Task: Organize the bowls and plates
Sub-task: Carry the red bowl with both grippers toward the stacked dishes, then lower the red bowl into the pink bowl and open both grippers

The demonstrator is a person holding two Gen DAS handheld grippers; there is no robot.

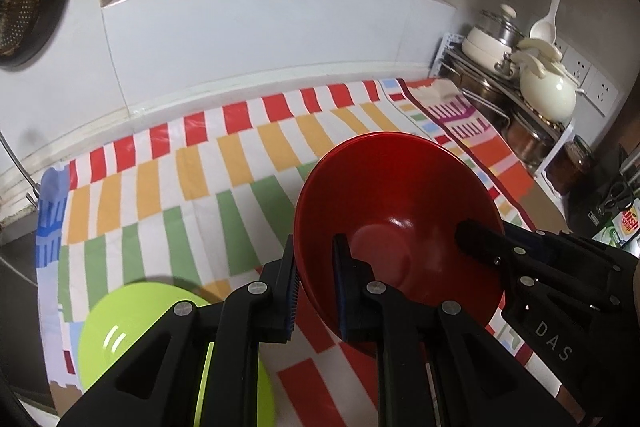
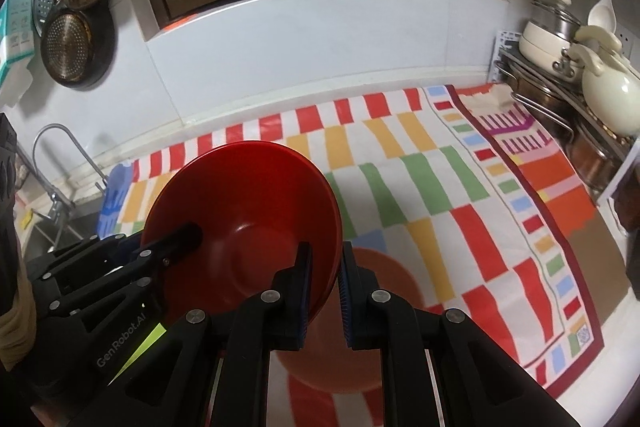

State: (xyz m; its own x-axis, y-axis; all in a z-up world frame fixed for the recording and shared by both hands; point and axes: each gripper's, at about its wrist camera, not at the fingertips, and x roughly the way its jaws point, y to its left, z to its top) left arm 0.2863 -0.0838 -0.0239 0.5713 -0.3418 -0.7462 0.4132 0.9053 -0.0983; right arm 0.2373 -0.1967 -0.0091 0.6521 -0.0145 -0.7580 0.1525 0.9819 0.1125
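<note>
Both glossy round red bowls [image 1: 394, 211] hang rim-clamped.

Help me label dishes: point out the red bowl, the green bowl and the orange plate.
red bowl [image 1: 400, 195], left wrist view, inner wall.
green bowl [image 1: 132, 323], left wrist view, inside.
orange plate [image 2: 384, 267], right wrist view, rim.

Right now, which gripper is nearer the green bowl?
Left. The left gripper hangs right above the green bowl, clamped on the red bowl's rim. The right gripper grips the opposite rim, farther off.
</note>
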